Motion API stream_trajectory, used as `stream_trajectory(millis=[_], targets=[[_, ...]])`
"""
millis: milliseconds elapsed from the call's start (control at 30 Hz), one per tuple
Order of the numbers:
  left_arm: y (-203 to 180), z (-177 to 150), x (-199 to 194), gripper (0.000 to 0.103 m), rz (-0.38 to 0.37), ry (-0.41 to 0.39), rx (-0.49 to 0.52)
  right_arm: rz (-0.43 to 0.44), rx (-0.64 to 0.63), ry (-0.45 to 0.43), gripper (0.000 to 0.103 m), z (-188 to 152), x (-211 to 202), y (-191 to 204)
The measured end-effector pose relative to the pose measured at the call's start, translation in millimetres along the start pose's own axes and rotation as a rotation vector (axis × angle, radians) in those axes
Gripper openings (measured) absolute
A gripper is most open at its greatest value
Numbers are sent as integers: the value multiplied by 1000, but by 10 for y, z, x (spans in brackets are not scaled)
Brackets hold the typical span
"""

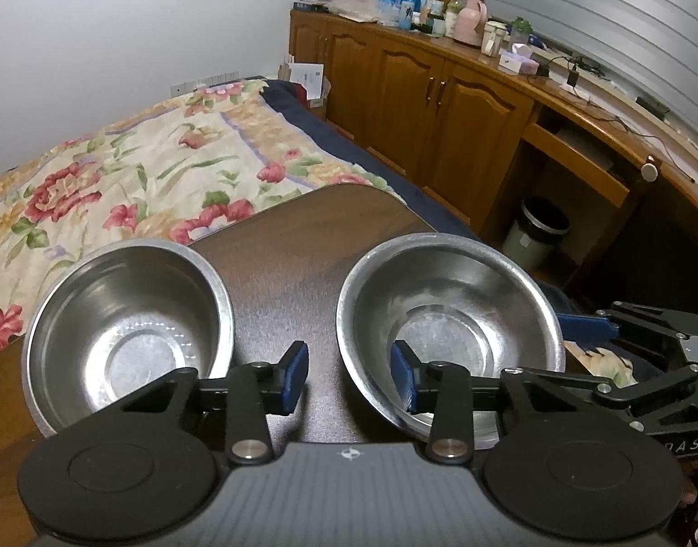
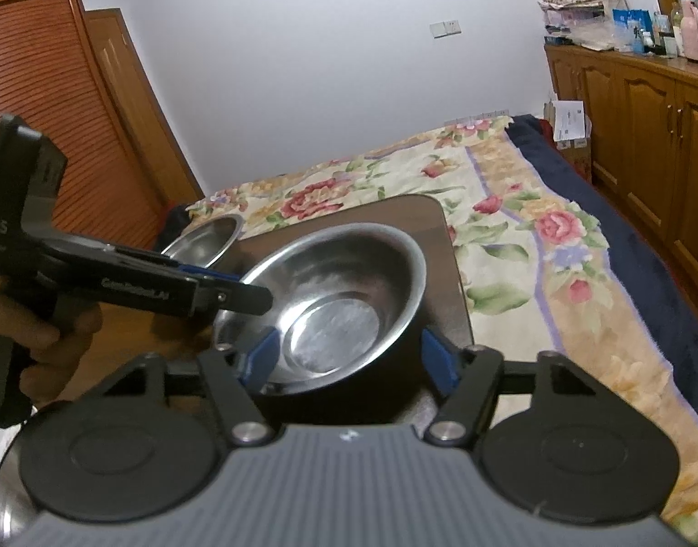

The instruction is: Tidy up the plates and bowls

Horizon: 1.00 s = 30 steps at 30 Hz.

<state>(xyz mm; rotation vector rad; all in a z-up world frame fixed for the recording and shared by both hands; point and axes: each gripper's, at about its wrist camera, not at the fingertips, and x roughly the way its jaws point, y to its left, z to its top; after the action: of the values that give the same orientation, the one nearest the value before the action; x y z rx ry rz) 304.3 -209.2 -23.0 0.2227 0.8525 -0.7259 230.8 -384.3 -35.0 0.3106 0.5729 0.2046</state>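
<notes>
Two steel bowls stand on a small dark wooden table [image 1: 299, 246]. In the left wrist view the left bowl [image 1: 125, 332] sits apart, and my left gripper [image 1: 349, 378] is open astride the near-left rim of the right bowl [image 1: 449, 319], one blue pad inside and one outside. In the right wrist view that same bowl [image 2: 344, 291] lies between the wide-open fingers of my right gripper [image 2: 349, 360]. The left gripper [image 2: 239, 285], held by a hand [image 2: 43, 342], reaches in at the bowl's left rim. The other bowl [image 2: 207, 239] is behind it.
The table stands over a bed with a floral blanket [image 1: 135, 168]. Wooden cabinets [image 1: 417, 91] with a cluttered top run along the right, with a waste bin [image 1: 536, 232] below the desk. A slatted wardrobe door [image 2: 53, 114] stands on the left. A steel edge [image 2: 2, 515] shows at the bottom left.
</notes>
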Motion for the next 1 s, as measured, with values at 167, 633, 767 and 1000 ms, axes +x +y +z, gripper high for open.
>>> stream_trajectory(millis=[167, 633, 767, 1000], targets=[[14, 5, 38, 27, -12, 12, -10, -1, 12, 15, 55, 10, 39, -8], [-27, 1, -284, 18, -18, -51, -4, -9, 38, -5, 33, 63, -47, 87], [-54, 7, -389, 18, -18, -73, -13, -18, 26, -24, 33, 95, -108, 127], [-168, 21, -606, 18, -39, -119, 9, -32, 15, -56, 33, 144, -258, 160]])
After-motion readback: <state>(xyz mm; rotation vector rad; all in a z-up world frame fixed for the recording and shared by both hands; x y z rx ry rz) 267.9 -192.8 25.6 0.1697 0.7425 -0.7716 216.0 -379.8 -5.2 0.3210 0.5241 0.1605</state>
